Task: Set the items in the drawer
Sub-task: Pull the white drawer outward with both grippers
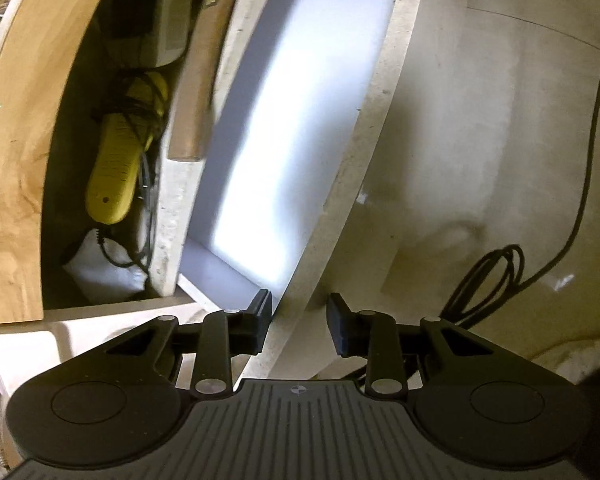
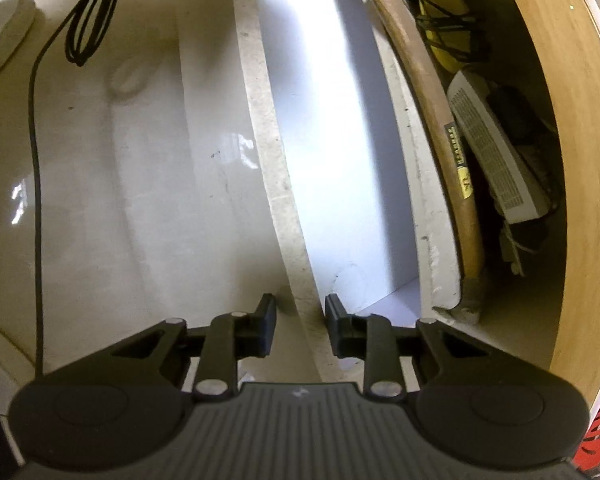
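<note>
A white drawer (image 1: 292, 120) stands pulled out and its bright inside (image 2: 332, 120) holds nothing I can see. Its front panel (image 1: 364, 120) shows a raw chipboard top edge (image 2: 260, 120) that runs between the jaws of both grippers. My left gripper (image 1: 300, 320) is shut on that panel near one end, one pad inside the drawer and one outside. My right gripper (image 2: 300, 320) is shut on the same panel near the other end. A wooden tool handle (image 1: 204, 72) lies along the drawer's back edge (image 2: 432, 100).
Behind the drawer, under a wooden board (image 1: 20, 160), a dark recess holds a yellow device (image 1: 116, 160) wrapped in black cord, a white vented box (image 2: 496, 152) and a white bag (image 1: 100, 276). A coiled black cable (image 1: 488, 280) lies on the pale floor (image 2: 120, 200).
</note>
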`<state>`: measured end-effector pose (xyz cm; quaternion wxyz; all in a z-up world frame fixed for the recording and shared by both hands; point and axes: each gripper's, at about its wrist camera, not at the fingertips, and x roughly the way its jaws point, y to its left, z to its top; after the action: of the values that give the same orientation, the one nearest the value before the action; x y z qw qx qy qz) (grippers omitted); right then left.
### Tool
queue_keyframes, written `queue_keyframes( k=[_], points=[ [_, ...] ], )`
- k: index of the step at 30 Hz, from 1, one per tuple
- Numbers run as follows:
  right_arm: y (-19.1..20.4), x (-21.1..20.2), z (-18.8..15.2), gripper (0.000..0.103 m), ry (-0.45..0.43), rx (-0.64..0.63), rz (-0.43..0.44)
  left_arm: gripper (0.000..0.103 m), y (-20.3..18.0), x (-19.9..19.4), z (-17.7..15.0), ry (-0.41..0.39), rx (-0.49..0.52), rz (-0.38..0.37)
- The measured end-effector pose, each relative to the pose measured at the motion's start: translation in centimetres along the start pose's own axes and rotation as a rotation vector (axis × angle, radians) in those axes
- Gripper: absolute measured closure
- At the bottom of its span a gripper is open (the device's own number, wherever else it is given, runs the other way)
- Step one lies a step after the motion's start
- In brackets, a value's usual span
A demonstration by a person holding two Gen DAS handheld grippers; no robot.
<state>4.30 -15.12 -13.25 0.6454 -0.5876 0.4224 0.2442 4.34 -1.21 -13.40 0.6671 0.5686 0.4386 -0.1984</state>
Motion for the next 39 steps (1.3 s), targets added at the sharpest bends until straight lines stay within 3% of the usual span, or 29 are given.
queue_keyframes(
  k=[10,19,33,35,36,37,38,39],
  points=[
    [1.4,-1.4,-0.6,0.075,0.009,-0.012,0.068,0.075,-1.5,-1.0,0.0,0.027,0.021,-0.035],
    [2.5,-2.5,-1.0,0.075,0.028,-0.033,0.15,0.075,-2.7,-1.7,-0.1,0.046,0.034,-0.132],
    [2.9,-3.3,-1.2,0.075,0.027,-0.04,0.166,0.073,-2.9,-1.8,-0.3,0.053,0.019,-0.132],
    [2.6,-3.3,-1.2,0.069,0.022,-0.002,0.177,0.068,-2.9,-1.6,-0.1,0.058,0.014,-0.133],
    [2.5,-3.3,-1.2,0.04,0.019,0.017,0.179,0.049,-2.9,-1.4,-0.1,0.069,0.004,-0.131],
    [2.5,-3.3,-1.2,0.0,0.019,0.033,0.174,0.037,-2.9,-1.3,-0.1,0.079,-0.006,-0.128],
    [2.5,-3.3,-1.3,0.0,0.014,0.045,0.168,0.017,-2.8,-1.2,-0.1,0.08,-0.014,-0.121],
    [2.8,-3.0,-1.3,0.0,0.002,0.044,0.164,0.013,-2.8,-1.3,-0.1,0.075,-0.02,-0.115]
  ],
)
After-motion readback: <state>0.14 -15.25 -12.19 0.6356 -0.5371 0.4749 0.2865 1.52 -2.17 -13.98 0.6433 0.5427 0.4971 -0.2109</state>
